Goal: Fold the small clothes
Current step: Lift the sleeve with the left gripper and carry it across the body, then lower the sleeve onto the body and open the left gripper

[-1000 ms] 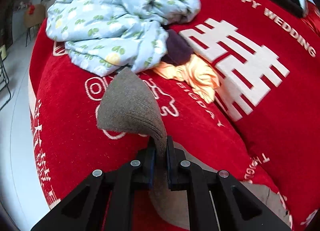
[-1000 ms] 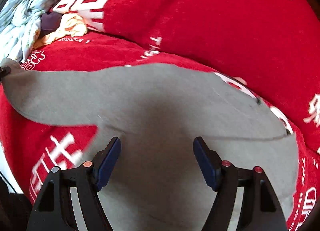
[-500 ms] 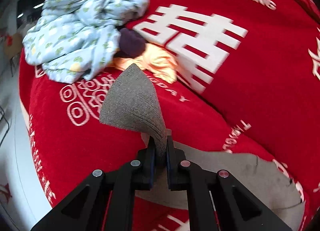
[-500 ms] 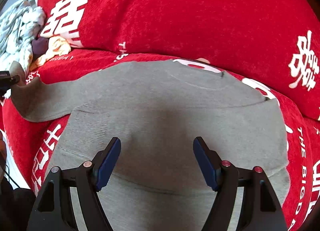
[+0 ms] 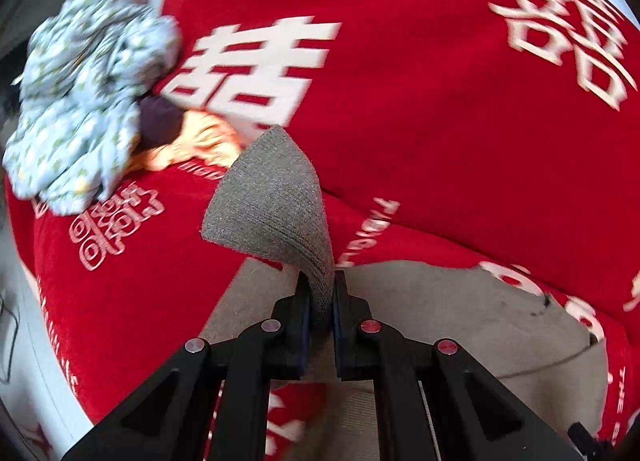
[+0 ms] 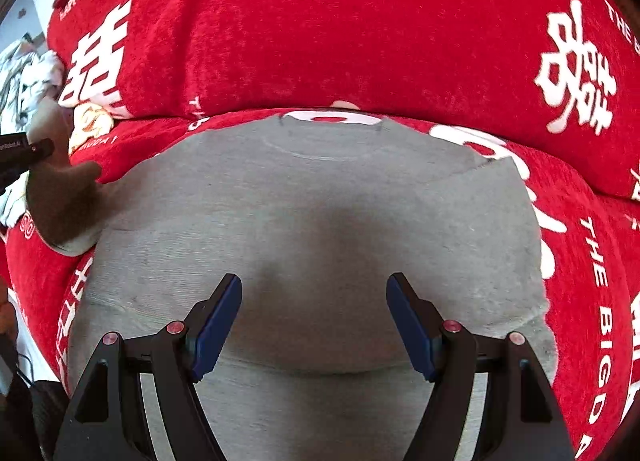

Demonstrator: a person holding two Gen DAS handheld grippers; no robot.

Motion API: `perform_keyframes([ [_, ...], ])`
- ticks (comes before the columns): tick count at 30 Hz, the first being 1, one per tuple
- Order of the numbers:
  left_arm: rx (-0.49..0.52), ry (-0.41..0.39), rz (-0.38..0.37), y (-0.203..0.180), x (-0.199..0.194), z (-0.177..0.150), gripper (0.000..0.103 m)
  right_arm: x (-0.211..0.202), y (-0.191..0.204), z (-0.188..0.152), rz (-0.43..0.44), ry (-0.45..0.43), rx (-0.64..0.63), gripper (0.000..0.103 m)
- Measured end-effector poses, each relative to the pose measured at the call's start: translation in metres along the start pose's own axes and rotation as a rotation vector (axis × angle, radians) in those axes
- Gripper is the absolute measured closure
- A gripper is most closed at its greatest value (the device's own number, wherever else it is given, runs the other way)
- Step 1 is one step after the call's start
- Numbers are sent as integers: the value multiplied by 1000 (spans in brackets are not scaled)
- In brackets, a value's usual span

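A grey knitted sweater (image 6: 320, 221) lies flat on the red sofa cover, neckline toward the backrest. My left gripper (image 5: 320, 293) is shut on the grey sleeve cuff (image 5: 276, 201), which stands up above its jaws; the sleeve trails back to the sweater body (image 5: 440, 309). In the right wrist view that lifted sleeve (image 6: 60, 205) hangs at the far left from the left gripper (image 6: 24, 153). My right gripper (image 6: 314, 309) hovers open over the sweater's lower middle, with nothing between its blue pads (image 6: 216, 321).
The red sofa cover (image 5: 440, 121) carries white lettering and rises into a backrest (image 6: 340, 33) behind the sweater. A crumpled pale blue patterned garment (image 5: 84, 101), a dark garment (image 5: 160, 121) and an orange garment (image 5: 200, 141) lie heaped at the left end.
The left gripper has carried the sleeve cuff rightward toward the sweater body, rolling as it went. The right gripper has shifted so the sweater now lies centred beneath it.
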State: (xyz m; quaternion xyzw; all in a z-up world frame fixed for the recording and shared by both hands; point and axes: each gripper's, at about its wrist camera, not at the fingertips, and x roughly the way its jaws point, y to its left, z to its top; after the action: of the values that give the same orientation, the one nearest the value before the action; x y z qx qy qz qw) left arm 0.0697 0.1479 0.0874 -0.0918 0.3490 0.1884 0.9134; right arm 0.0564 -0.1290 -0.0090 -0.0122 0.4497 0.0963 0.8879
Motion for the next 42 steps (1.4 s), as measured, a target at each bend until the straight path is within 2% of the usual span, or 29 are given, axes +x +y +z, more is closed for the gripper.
perform_keyframes([
  [4,82,-4,-41,-52,-11,-10,93,-3,-23,-3,0,-5,37,26],
  [10,172,-5,-95,-107,-27,-27,93,-7,-55,-9,-9,-12,85,26],
  [19,314,-25,-152,-163,-60,-56,93,-19,-85,-16,-3,-38,137,26],
  [28,491,-45,-223,-205,-90,-105,93,-29,-121,-29,-10,-56,199,26],
  [35,594,-35,-261,-219,-101,-141,93,-35,-141,-38,-18,-69,222,26],
  [42,637,-4,-282,-225,-100,-161,93,-36,-148,-43,-23,-73,230,26],
])
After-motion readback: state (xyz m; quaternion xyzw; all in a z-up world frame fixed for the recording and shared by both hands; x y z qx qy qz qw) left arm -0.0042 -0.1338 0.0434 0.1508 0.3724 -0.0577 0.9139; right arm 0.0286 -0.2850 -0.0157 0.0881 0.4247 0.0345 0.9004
